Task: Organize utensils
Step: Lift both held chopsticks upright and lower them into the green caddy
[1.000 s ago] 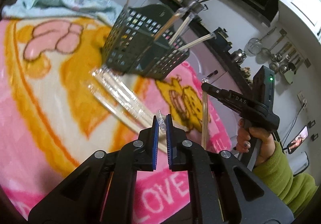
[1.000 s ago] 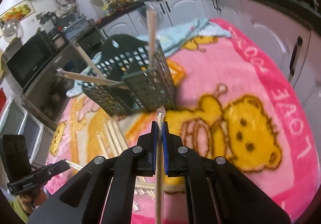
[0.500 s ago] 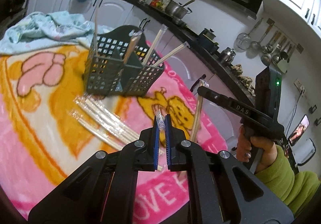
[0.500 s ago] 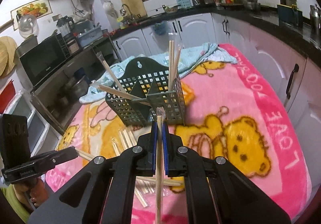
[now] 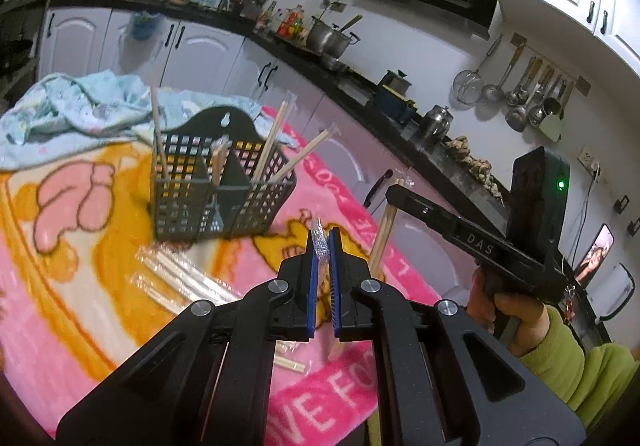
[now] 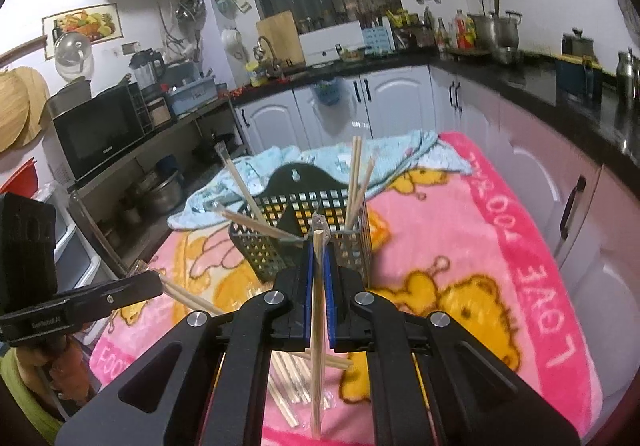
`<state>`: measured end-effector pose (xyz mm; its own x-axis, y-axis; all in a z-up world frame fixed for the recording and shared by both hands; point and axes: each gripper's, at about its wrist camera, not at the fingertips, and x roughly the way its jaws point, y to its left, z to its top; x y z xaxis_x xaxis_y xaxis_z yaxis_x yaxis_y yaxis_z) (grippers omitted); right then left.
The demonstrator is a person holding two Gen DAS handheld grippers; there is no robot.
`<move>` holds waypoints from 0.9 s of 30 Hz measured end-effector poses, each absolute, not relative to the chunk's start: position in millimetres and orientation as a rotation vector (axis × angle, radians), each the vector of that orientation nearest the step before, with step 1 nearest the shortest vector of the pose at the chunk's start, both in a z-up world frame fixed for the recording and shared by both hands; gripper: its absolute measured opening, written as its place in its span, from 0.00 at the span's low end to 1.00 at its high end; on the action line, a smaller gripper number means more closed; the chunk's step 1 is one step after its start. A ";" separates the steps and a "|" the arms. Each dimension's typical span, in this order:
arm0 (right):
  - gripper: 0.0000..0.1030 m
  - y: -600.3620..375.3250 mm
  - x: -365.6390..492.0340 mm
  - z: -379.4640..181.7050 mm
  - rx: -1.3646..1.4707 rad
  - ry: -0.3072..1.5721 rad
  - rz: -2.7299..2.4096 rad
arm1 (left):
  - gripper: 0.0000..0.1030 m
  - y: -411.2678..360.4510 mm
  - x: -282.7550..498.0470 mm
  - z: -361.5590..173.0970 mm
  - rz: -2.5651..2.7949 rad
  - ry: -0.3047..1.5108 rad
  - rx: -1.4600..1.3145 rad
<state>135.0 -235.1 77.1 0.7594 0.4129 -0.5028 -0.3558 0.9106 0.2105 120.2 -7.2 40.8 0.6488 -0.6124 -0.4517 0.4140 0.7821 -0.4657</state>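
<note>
A dark slotted utensil basket [image 5: 220,186] [image 6: 300,230] stands on the pink blanket [image 5: 56,326], with several chopsticks upright in it. Above the blanket, in front of the basket, my left gripper [image 5: 324,242] is shut on a plastic-wrapped chopstick pair; only the wrapper tip [image 5: 318,236] shows there. The right wrist view has this gripper [image 6: 154,282] at the left, its sticks [image 6: 188,296] jutting out. My right gripper [image 6: 318,250] is shut on another wrapped chopstick pair [image 6: 318,326] hanging down. It appears at the right of the left wrist view [image 5: 394,192].
Several wrapped chopsticks [image 5: 180,278] [image 6: 288,378] lie loose on the blanket in front of the basket. A light blue cloth [image 5: 80,114] is bunched behind it. White cabinets and a dark counter [image 6: 540,106] ring the table. A hand in a green sleeve [image 5: 560,358] holds the right gripper.
Both grippers have risen from the blanket, each still shut on its chopsticks. The basket and the loose sticks now look farther off and lower in both views.
</note>
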 end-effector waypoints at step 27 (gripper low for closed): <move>0.05 -208.8 134.5 156.2 0.017 0.348 0.457 | 0.02 12.2 135.6 126.0 -0.565 0.432 -0.299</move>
<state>134.5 -208.8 156.2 0.8394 0.4351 -0.3258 -0.4295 0.8983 0.0931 135.6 12.2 126.0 0.7595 -0.5720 -0.3099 0.4489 0.8056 -0.3867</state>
